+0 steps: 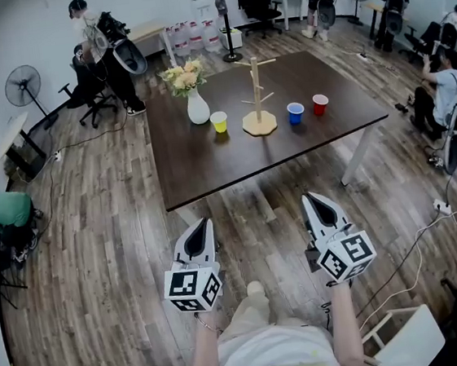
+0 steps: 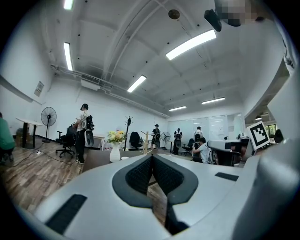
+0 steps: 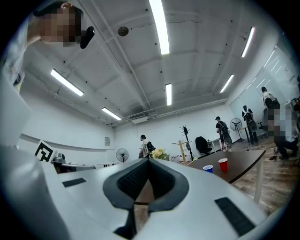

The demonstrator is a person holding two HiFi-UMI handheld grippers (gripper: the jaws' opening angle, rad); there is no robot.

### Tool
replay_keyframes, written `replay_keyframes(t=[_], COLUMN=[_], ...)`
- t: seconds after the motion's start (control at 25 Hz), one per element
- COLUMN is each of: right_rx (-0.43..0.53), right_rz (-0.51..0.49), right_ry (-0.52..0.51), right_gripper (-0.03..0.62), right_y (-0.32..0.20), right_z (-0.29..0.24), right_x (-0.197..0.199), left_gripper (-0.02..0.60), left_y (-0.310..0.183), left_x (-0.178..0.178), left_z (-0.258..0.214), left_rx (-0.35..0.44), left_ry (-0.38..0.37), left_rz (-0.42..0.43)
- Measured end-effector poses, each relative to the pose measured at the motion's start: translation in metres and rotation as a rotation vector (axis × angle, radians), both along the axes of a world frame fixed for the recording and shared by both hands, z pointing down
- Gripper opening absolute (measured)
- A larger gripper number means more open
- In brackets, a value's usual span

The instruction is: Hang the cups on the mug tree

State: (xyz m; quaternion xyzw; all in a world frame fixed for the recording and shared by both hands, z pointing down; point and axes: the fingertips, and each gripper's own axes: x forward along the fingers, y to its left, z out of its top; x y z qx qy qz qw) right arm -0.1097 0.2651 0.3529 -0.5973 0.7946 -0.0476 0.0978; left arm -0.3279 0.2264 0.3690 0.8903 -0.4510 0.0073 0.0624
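Where plank floor [image 1: 103, 233] spreads, dark table [image 1: 210, 165] bears mug tree [image 1: 256, 97].

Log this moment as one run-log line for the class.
stage: short of table | left gripper: shut, empty | right gripper: shut, empty | yellow cup, blue cup, red cup: on table | mug tree: bare

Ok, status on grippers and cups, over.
Left gripper and right gripper shut, empty, short of the table. Yellow cup, blue cup, red cup stand on it; mug tree bare. Flower vase beside yellow cup, apart.
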Motion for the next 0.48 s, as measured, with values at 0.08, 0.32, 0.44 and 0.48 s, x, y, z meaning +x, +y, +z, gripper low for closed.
replay_keyframes(t=[0.08, 0.32, 0.44, 0.48], right_rx=[-0.001, -0.027, -0.033, -0.033], right_rz=[0.001, 0.015, 0.014, 0.015], right_ry=[-0.001, -0.01, -0.007, -0.007], right_gripper=[0.02, 0.021, 0.02, 0.02], right_y=[-0.02, -0.076, -0.103, -0.111], right_z=[0.001, 0.009, 0.013, 0.014], right_x=[0.002, 0.008, 0.009, 0.01], left_gripper=[0.023, 0.023, 0.023, 0.023], left_y=[-0.019, -0.075, -0.101, -0.109], left_x=[0.005, 0.019, 0.025, 0.027], left_z=[0.0, 0.002, 0.005, 0.006], left_rx=[-0.001, -0.007, -0.007, -0.008], left_ry=[-0.001, -0.005, -0.004, -0.003], left_rz=[0.009, 0.037, 0.046, 0.049])
